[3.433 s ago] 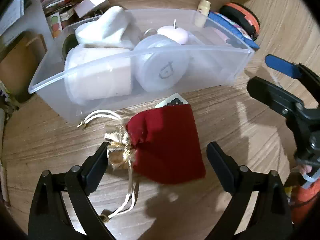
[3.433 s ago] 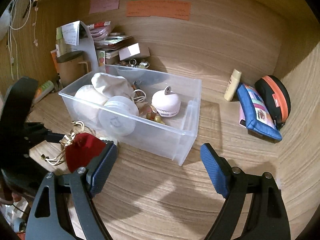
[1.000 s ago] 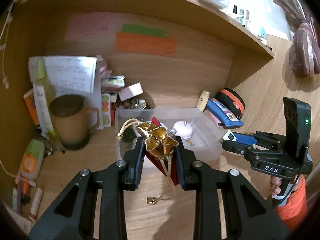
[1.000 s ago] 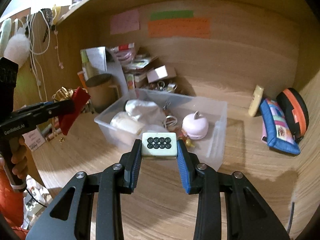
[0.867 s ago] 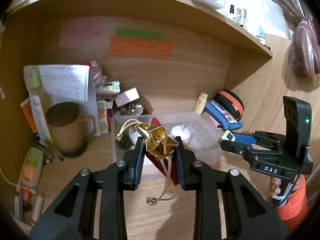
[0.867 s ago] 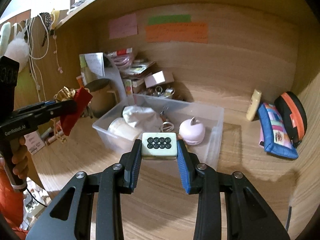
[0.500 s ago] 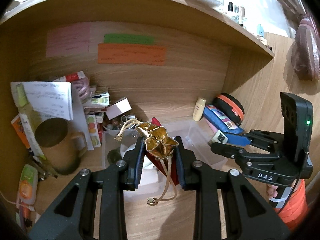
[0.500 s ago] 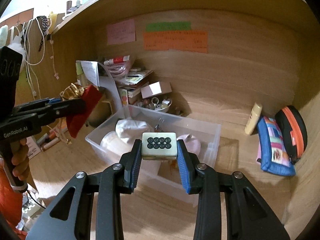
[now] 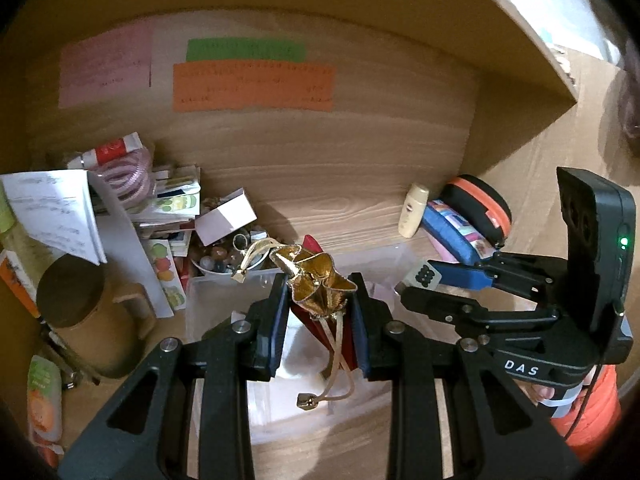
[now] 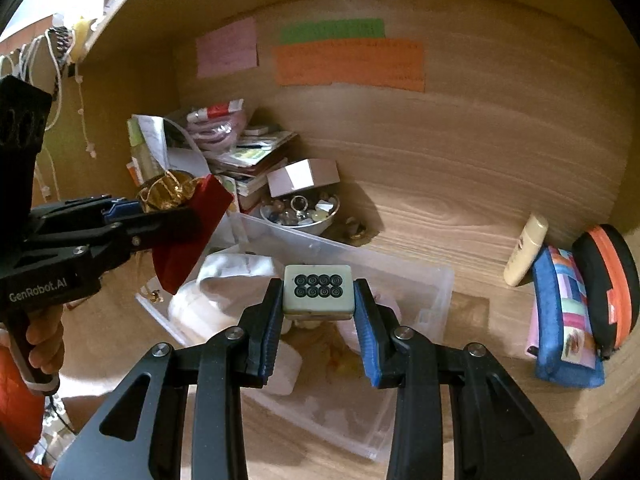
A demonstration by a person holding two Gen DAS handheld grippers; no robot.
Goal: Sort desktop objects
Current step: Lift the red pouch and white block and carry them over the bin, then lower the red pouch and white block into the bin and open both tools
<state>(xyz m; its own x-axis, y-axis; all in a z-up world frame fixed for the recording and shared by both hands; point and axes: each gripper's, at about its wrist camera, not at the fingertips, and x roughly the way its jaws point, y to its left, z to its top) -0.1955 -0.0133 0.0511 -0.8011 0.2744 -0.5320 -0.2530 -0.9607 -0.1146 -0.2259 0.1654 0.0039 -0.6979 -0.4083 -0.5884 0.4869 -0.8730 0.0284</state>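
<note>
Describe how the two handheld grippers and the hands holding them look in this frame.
Both grippers are black plastic with silver screws and blue ribbed finger pads. The left gripper reads "GenRobot.AI"; the right gripper reads "DAS" and shows a green light. Each hand wears an orange sleeve; a thin black cable hangs by each.

Red pouch [image 10: 188, 224] with gold neck, pale tile [image 10: 318, 290] with black rings, seemingly patchwork blue case [image 10: 568, 316]

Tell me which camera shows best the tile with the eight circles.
The right wrist view shows it best: the tile faces the camera, clamped in the right gripper, and all eight circles are readable. The left wrist view shows the tile only small and slanted, at the tip of that gripper.
</note>
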